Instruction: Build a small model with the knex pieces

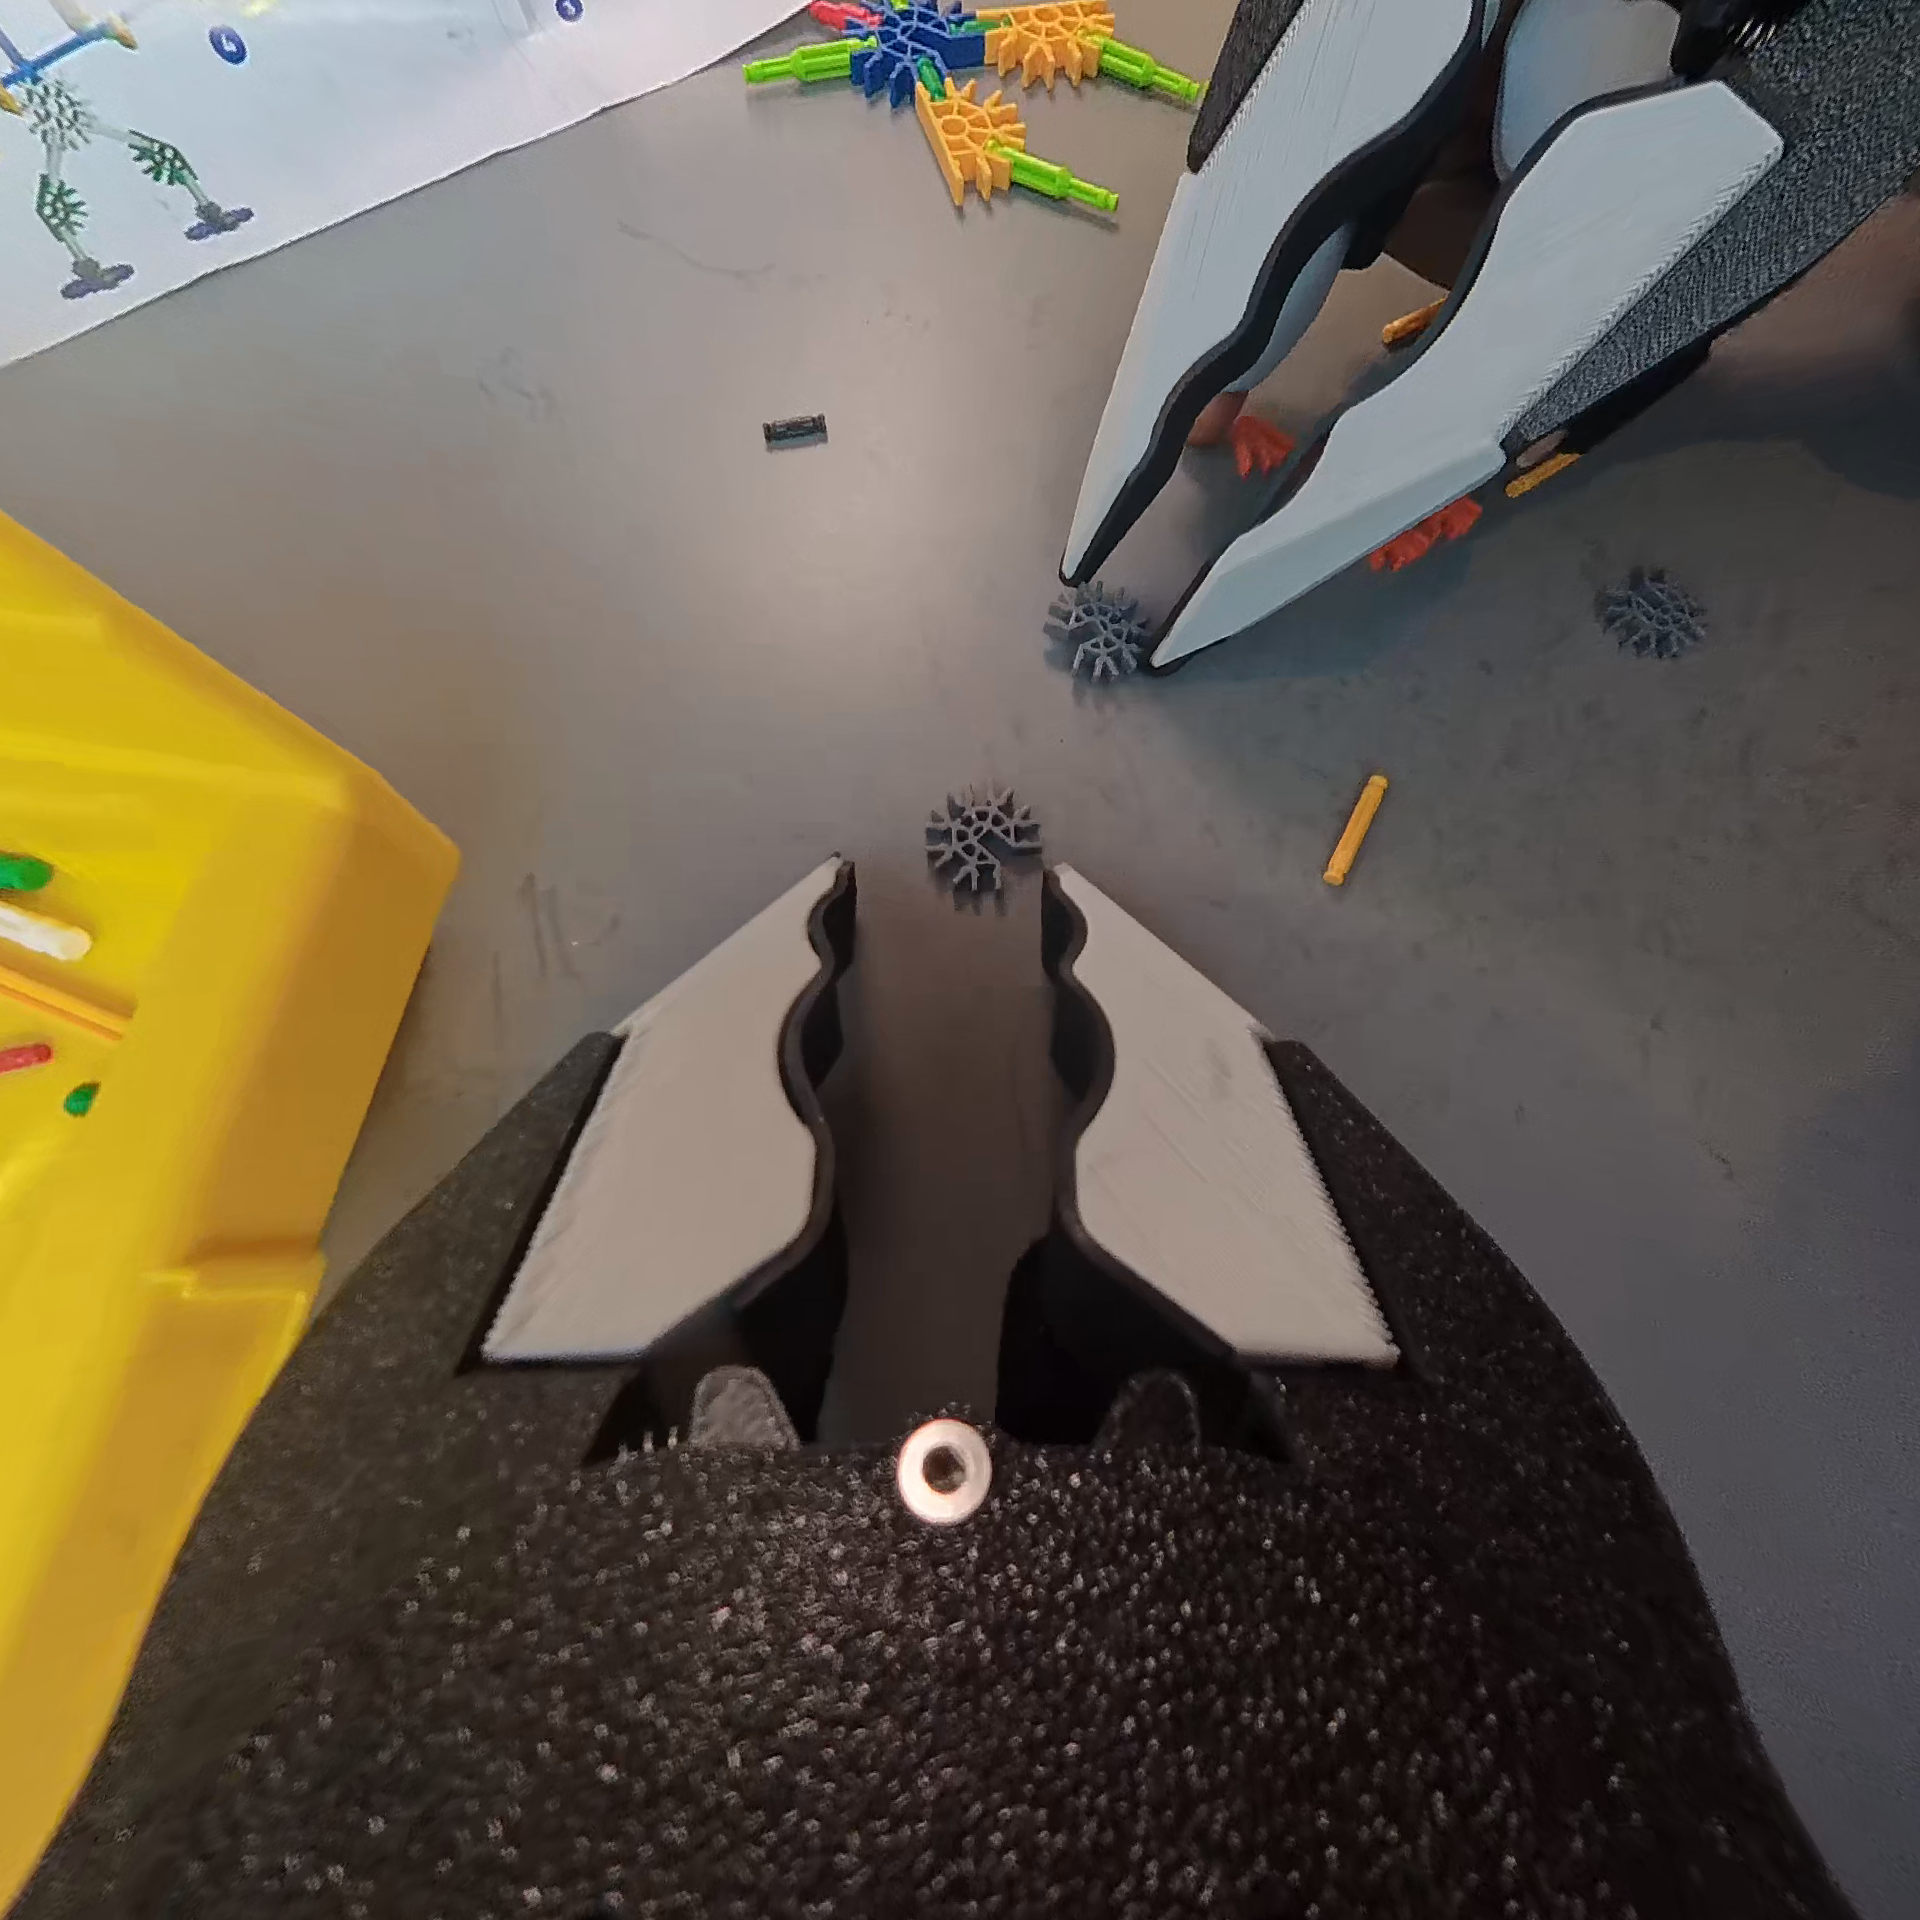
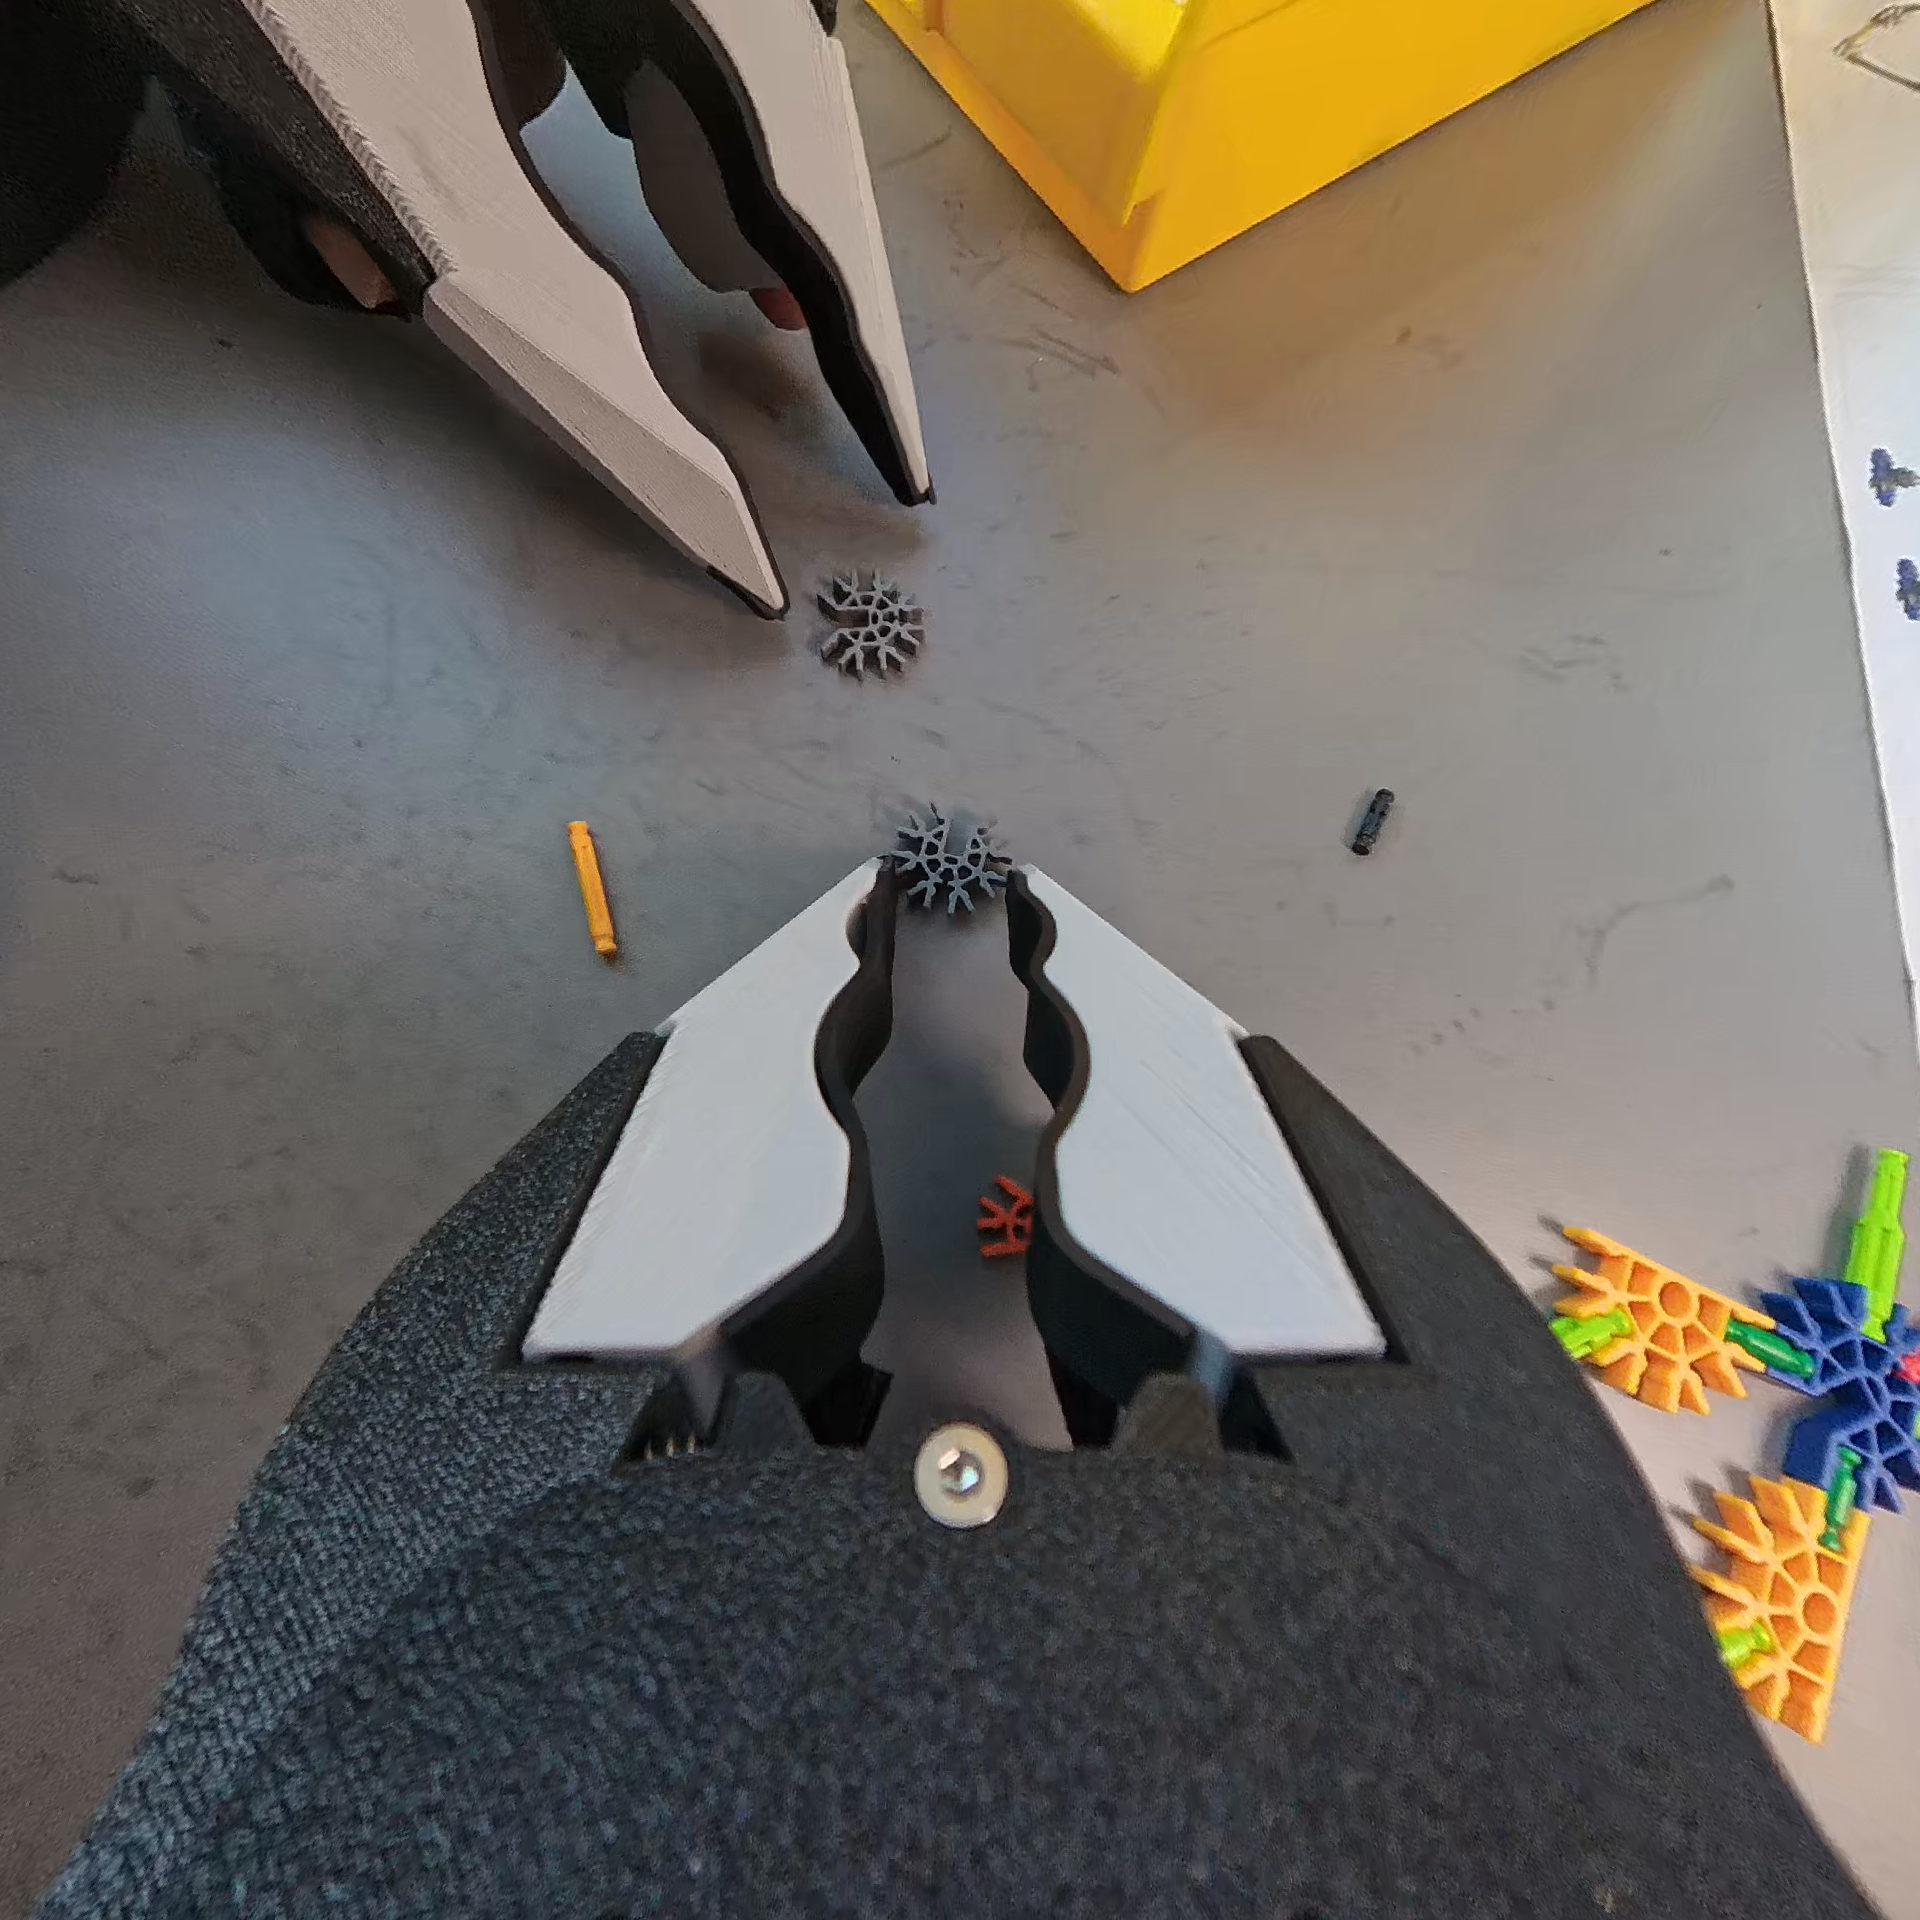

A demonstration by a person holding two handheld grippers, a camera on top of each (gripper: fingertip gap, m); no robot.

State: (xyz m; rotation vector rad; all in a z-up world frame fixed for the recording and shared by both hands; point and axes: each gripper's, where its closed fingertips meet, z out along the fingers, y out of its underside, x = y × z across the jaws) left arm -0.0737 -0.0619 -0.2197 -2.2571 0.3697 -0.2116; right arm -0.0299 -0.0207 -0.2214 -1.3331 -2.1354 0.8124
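Note:
My left gripper (image 1: 948,873) is open and empty. A grey snowflake-shaped connector (image 1: 982,840) lies flat on the table just beyond its fingertips. In the right wrist view the left gripper (image 2: 842,551) hangs over that connector (image 2: 871,625). My right gripper (image 2: 951,871) has its jaws narrowed onto a second grey connector (image 2: 951,857), with both tips touching its sides at table level. In the left wrist view the right gripper (image 1: 1117,618) and its connector (image 1: 1096,629) are at the upper right.
A yellow bin (image 1: 156,935) holding rods stands at the left. Also there: an instruction sheet (image 1: 364,104), a blue, orange and green assembly (image 1: 956,62), a third grey connector (image 1: 1652,613), red connectors (image 1: 1262,442), an orange rod (image 1: 1354,829), and a small black rod (image 1: 795,428). There is about 7 centimeters between the tips of the two grippers.

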